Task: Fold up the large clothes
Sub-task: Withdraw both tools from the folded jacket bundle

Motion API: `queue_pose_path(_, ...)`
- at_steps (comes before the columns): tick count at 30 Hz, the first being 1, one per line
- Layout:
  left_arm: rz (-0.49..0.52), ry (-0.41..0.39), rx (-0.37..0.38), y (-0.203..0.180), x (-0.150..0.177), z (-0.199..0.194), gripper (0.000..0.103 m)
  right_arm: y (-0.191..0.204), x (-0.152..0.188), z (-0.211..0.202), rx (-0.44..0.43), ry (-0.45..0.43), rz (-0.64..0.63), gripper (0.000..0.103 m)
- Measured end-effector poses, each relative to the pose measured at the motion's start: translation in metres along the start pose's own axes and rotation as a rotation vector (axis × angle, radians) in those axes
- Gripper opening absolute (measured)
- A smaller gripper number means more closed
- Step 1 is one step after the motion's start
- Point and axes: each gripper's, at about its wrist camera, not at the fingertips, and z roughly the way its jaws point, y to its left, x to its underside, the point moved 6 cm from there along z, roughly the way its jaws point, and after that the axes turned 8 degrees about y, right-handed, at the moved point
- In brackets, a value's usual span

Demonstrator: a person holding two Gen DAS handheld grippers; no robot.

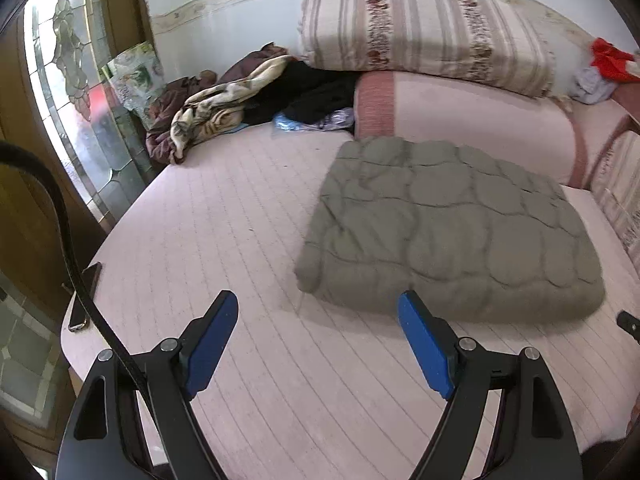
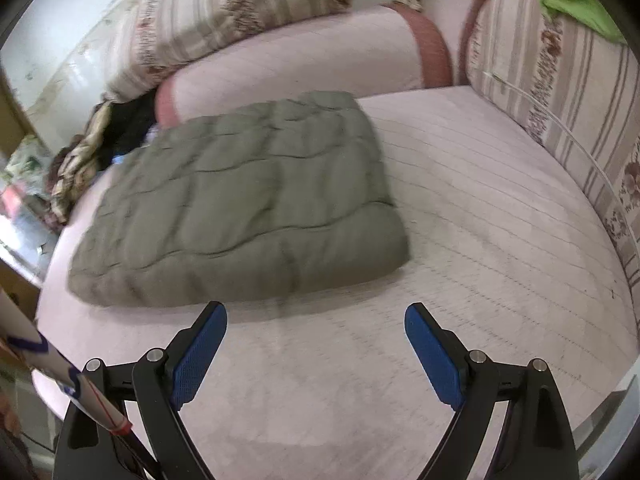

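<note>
A grey-green quilted garment (image 1: 452,228) lies folded into a thick rectangle on the pink bed (image 1: 224,216). In the right wrist view the garment (image 2: 244,200) sits ahead and to the left. My left gripper (image 1: 318,304) is open and empty, hovering over the sheet just short of the garment's near left corner. My right gripper (image 2: 316,314) is open and empty, just in front of the garment's near edge. Neither touches the fabric.
A striped rolled quilt (image 1: 424,28) rests on a pink bolster (image 1: 460,120) at the back. A heap of clothes (image 1: 224,100) lies at the back left. A phone (image 1: 86,296) lies at the bed's left edge. A striped cushion (image 2: 560,92) lines the right side.
</note>
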Motion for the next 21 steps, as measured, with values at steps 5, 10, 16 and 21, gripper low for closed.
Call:
queue_pose_path(5,0.012,0.002,0.039,-0.009,0.015,-0.017,0.082,0.031,0.012,-0.023,-0.032,-0.016,-0.066,0.093)
queue_pose_path(10,0.003,-0.036,0.049,-0.007,0.024,-0.035,0.082,0.05,0.019,-0.046,-0.053,-0.045,-0.104,0.093)
queue_pose_path(16,-0.016,-0.112,0.016,0.002,0.026,-0.055,0.082,0.059,0.022,-0.062,0.021,-0.095,-0.174,0.093)
queue_pose_path(21,-0.014,-0.113,0.011,0.003,0.027,-0.056,0.082,0.058,0.023,-0.06,0.058,-0.094,-0.196,0.093)
